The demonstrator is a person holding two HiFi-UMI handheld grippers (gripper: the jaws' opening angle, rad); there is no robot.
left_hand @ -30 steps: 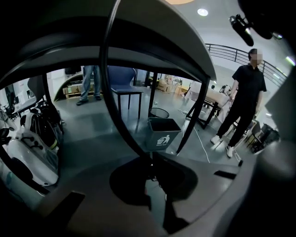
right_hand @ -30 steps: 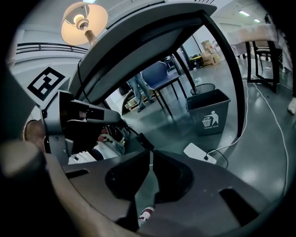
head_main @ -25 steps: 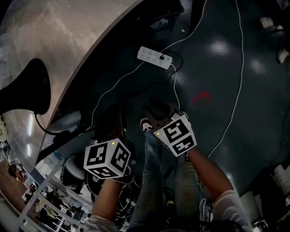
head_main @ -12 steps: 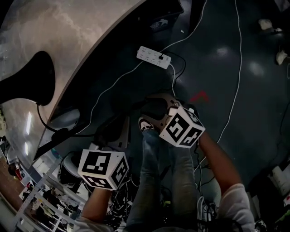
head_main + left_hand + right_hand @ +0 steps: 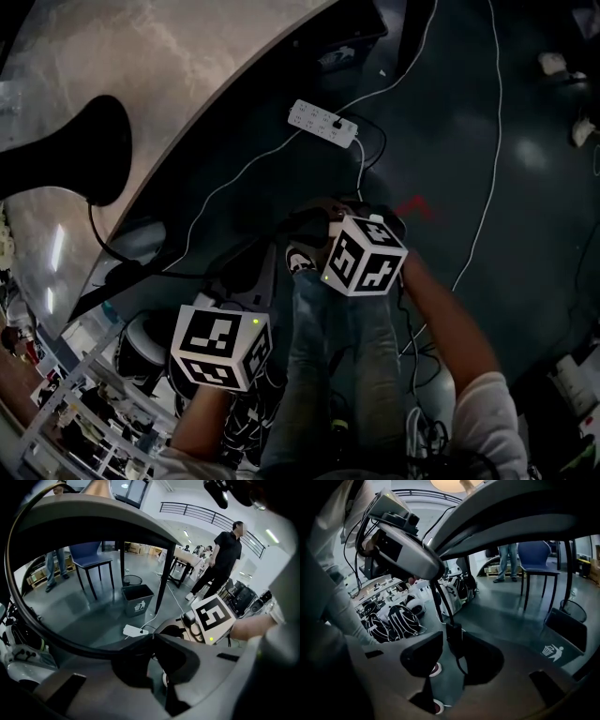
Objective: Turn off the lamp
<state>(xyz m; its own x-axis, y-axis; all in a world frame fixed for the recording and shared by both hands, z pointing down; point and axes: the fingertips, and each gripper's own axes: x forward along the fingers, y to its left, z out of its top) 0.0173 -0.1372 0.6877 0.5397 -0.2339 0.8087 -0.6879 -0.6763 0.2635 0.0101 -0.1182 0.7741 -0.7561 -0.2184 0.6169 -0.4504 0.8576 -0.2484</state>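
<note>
Changed, right gripper (image 5: 453, 634): rolled to show other cube faces than a second ago; now higher in the head view, nearer the table (image 5: 187, 75).
Changed, left gripper (image 5: 153, 637): shifted down and left in the head view, cube turned.
Right jaws: apart, just now closing in a little after a wider opening; inline switch (image 5: 454, 641) between them, close to one pad, not pinched.
Left jaws: closed at the tips on the lamp cord (image 5: 440, 603), dropping from there to the switch.
Lamp (image 5: 70, 155): on the table at the head view's upper left, a black silhouette cut by the frame edge.
Hard to make out: both jaw pairs in the dark head view, tucked beneath their cubes; switch unseen there; pad contact on the thin cord barely legible.
Around: white power strip (image 5: 322, 123) and white cables on the floor; wearer's shoe (image 5: 300, 258) below the grippers; bin (image 5: 138, 599), blue chair (image 5: 91, 559) and a standing person in black (image 5: 225, 559) beyond the table legs.
In the way: table rim arching across both gripper views.
</note>
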